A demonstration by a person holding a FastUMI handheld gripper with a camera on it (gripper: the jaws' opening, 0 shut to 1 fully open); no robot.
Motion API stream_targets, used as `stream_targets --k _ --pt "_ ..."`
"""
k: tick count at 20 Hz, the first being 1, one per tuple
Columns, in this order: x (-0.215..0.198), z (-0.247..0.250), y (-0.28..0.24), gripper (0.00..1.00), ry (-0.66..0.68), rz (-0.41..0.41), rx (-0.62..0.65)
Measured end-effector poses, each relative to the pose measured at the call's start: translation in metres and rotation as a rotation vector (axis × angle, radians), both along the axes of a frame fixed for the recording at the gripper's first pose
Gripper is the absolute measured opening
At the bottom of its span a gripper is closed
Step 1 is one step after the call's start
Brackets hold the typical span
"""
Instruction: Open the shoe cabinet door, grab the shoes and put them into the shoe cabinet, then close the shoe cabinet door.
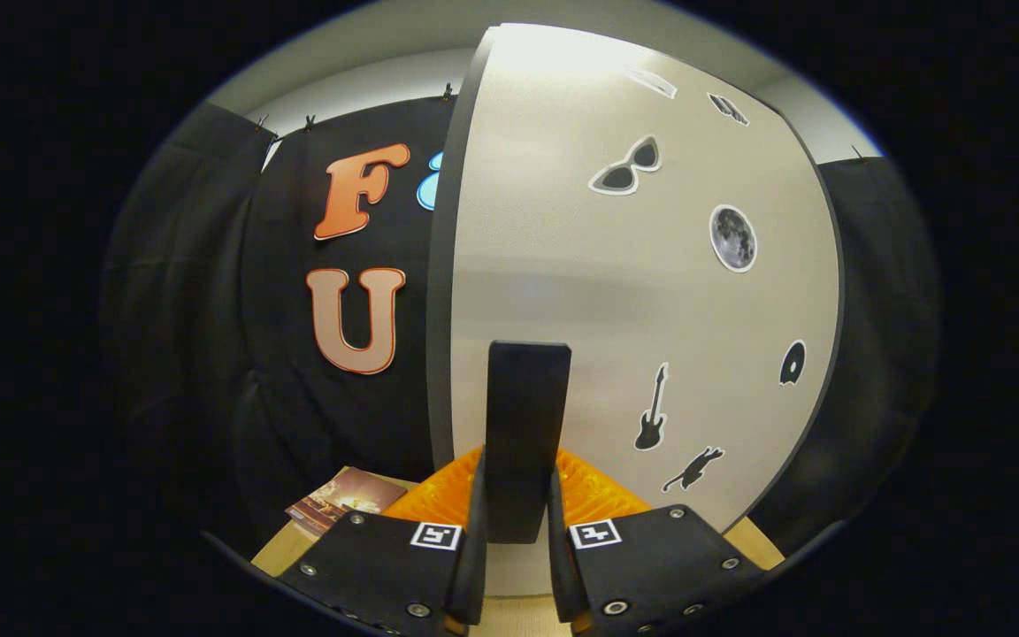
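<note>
The shoe cabinet door (616,292) is a white panel with small black stickers and a dark edge (441,265) along its left side. It stands upright directly in front of me. A black upright handle (527,416) sticks out from the door's lower part. My gripper (517,485) is shut on this handle, with one finger (477,522) against each side of it. The handle's lower end sits deep between the fingers.
The cabinet stands on a light wooden surface (278,550). A brown booklet (341,500) lies on that surface to the left of the fingers. Black cloth hangs on the left of the door and behind it.
</note>
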State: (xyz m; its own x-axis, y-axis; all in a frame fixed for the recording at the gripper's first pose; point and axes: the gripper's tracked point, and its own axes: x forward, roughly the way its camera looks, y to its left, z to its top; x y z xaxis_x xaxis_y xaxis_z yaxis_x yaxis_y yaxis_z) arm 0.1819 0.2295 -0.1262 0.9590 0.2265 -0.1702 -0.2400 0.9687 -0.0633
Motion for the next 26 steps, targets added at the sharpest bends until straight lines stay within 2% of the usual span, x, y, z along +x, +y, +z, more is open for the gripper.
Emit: stream_targets --k 8,14,22,26 --pt "-0.053 0.005 -0.028 0.27 0.025 0.042 0.029" --pt "-0.101 0.004 -0.077 0.27 0.037 0.051 0.061" --pt "-0.143 0.003 -0.147 0.26 0.046 0.002 0.071" --pt "-0.158 0.004 -0.184 0.23 0.044 -0.037 0.098"
